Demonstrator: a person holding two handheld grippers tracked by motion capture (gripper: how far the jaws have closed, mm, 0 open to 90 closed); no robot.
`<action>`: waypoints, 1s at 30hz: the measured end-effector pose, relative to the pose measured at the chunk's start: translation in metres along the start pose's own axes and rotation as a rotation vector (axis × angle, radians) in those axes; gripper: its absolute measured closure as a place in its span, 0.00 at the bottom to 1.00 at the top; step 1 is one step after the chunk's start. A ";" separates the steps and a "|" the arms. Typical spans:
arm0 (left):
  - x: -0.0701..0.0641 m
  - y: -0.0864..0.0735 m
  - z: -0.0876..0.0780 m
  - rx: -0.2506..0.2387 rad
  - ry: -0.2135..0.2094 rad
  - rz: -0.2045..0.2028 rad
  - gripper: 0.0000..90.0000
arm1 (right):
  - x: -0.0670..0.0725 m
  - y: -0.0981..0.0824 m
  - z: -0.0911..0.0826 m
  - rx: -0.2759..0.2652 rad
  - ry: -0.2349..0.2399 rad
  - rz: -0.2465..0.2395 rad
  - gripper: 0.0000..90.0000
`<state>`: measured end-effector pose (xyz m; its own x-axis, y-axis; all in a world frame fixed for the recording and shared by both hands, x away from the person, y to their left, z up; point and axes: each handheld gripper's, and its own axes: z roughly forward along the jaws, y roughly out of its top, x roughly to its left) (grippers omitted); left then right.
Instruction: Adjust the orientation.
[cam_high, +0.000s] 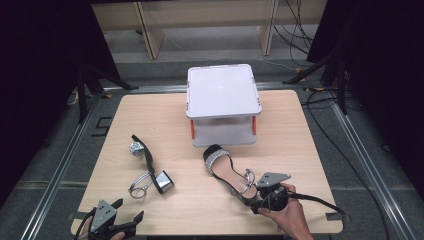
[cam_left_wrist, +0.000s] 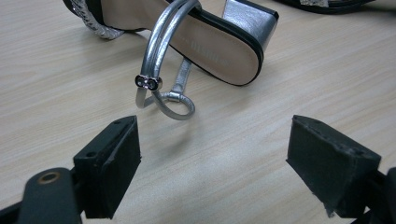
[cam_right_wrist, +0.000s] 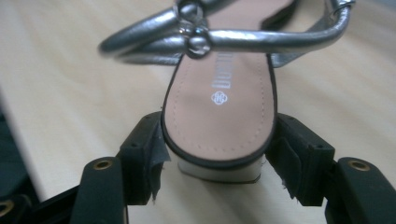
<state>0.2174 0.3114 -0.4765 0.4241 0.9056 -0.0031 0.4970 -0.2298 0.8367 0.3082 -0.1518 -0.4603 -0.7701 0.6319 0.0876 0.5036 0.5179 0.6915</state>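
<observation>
Two black sandals with silver straps and block heels are on the wooden table. One sandal stands upright right of centre. My right gripper is at its back end, and in the right gripper view the gripper has both pads against the sides of that sandal's heel. The other sandal lies on its side at the left, and the left gripper view shows its sole and silver ankle strap. My left gripper stands open and empty just short of that strap.
A white two-level shelf stands at the back middle of the table. The front table edge runs just under both hands. Black cables trail from the right gripper over the table's right side.
</observation>
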 end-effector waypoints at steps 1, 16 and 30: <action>0.000 0.000 0.000 0.005 -0.002 0.001 0.19 | 0.003 -0.001 -0.001 0.002 0.031 0.011 0.43; 0.001 0.000 0.000 0.004 0.007 0.005 0.19 | -0.008 0.001 -0.026 -0.087 0.034 -0.004 0.51; 0.001 0.000 0.000 -0.010 0.003 -0.018 0.19 | -0.019 0.014 -0.009 -0.099 0.073 -0.048 0.62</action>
<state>0.2178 0.3118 -0.4760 0.4126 0.9108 -0.0161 0.4967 -0.2102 0.8421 0.3264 -0.1620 -0.4458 -0.8208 0.5620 0.1022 0.4271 0.4849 0.7632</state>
